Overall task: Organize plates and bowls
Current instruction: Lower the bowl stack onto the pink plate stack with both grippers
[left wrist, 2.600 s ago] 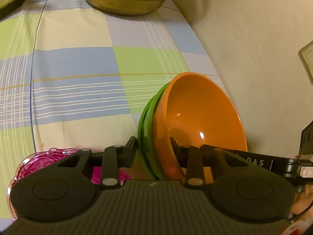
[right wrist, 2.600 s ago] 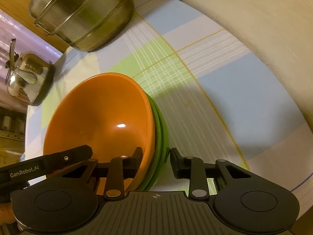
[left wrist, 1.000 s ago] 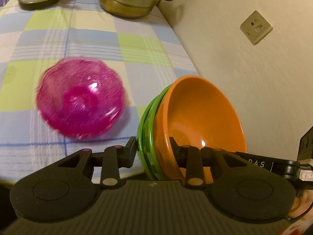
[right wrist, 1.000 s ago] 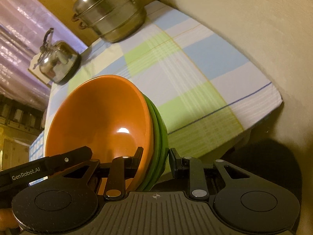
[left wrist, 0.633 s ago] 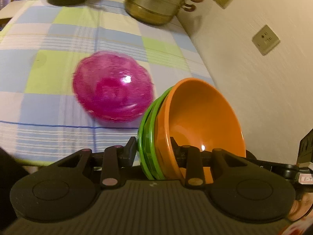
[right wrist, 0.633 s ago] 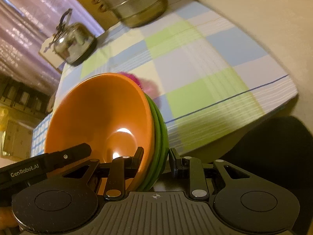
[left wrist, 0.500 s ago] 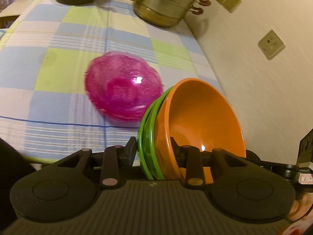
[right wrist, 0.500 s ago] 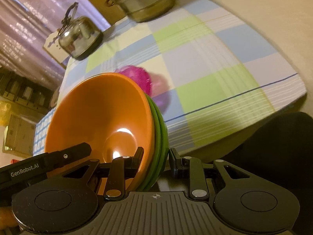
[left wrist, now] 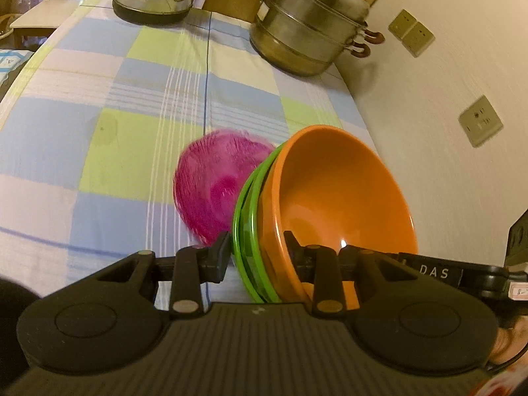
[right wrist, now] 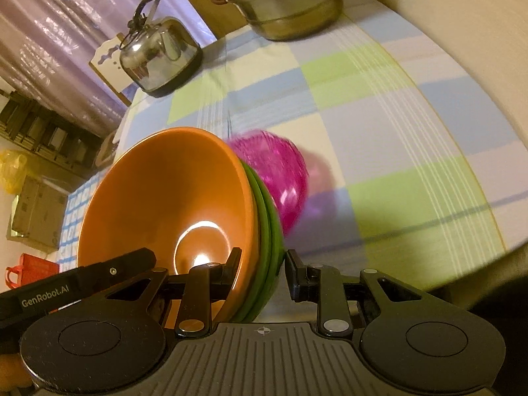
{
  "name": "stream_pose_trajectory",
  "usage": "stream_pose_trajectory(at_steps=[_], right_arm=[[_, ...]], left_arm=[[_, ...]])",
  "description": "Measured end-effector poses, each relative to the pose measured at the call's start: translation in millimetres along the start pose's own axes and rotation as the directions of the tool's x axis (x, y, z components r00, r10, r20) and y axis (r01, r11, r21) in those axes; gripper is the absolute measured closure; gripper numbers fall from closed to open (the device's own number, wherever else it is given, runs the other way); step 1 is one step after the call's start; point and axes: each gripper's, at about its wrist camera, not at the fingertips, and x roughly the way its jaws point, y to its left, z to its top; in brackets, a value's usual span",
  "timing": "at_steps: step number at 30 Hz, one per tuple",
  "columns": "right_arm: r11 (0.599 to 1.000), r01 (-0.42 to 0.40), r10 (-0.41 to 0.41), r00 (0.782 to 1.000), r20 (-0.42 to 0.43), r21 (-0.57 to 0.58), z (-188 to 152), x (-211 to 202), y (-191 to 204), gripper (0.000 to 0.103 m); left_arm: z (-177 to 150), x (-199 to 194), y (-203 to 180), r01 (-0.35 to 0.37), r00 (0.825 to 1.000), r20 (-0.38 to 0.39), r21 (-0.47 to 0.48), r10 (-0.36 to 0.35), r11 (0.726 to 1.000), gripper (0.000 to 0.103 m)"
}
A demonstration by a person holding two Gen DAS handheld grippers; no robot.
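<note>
An orange bowl point(left wrist: 333, 194) is nested in green bowls point(left wrist: 246, 204), and the stack is held in the air above the table's near edge. My left gripper point(left wrist: 255, 254) is shut on the stack's rim on one side. My right gripper point(right wrist: 262, 264) is shut on the rim on the other side, where the orange bowl point(right wrist: 171, 198) and green bowls point(right wrist: 269, 221) show again. A pink glass bowl point(left wrist: 214, 188) sits on the checked tablecloth point(left wrist: 132, 132) just beyond the stack; it also shows in the right wrist view point(right wrist: 280, 171).
A steel steamer pot point(left wrist: 307, 29) stands at the table's far end by the wall. A steel kettle point(right wrist: 155, 56) stands at the far left corner. Wall sockets point(left wrist: 480, 125) are on the wall to the right. A chair point(left wrist: 36, 19) stands beyond the table.
Both grippers have lifted the bowl stack and drawn it back toward the table's near edge. The pink bowl, once right below the left gripper, now lies farther off on the cloth.
</note>
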Motion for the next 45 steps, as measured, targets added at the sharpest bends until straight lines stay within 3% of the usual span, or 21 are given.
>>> stream_pose_trajectory(at_steps=[7, 14, 34, 39, 45], right_arm=[[1.000, 0.000, 0.000, 1.000, -0.014, 0.010, 42.7, 33.5, 4.8, 0.075], [1.000, 0.008, -0.008, 0.999, -0.050, 0.014, 68.3, 65.8, 0.0, 0.075], [0.999, 0.014, -0.011, 0.995, -0.095, 0.030, 66.9, 106.7, -15.7, 0.075], [1.000, 0.012, -0.010, 0.996, -0.090, 0.022, 66.3, 107.6, -15.4, 0.075], [1.000, -0.005, 0.006, 0.996, -0.087, 0.014, 65.9, 108.3, -16.0, 0.067]], left_arm=[[40.1, 30.5, 8.1, -0.024, 1.000, -0.013, -0.009, 0.024, 1.000, 0.075], [57.1, 59.2, 18.3, -0.040, 0.998, -0.039, -0.016, 0.040, 0.999, 0.075], [55.2, 93.3, 32.9, -0.062, 0.996, -0.069, -0.022, 0.061, 0.998, 0.074], [53.0, 93.4, 32.4, -0.043, 0.998, -0.055, -0.016, 0.042, 0.999, 0.067], [51.8, 90.9, 30.3, -0.042, 0.999, -0.034, 0.000, 0.042, 0.999, 0.064]])
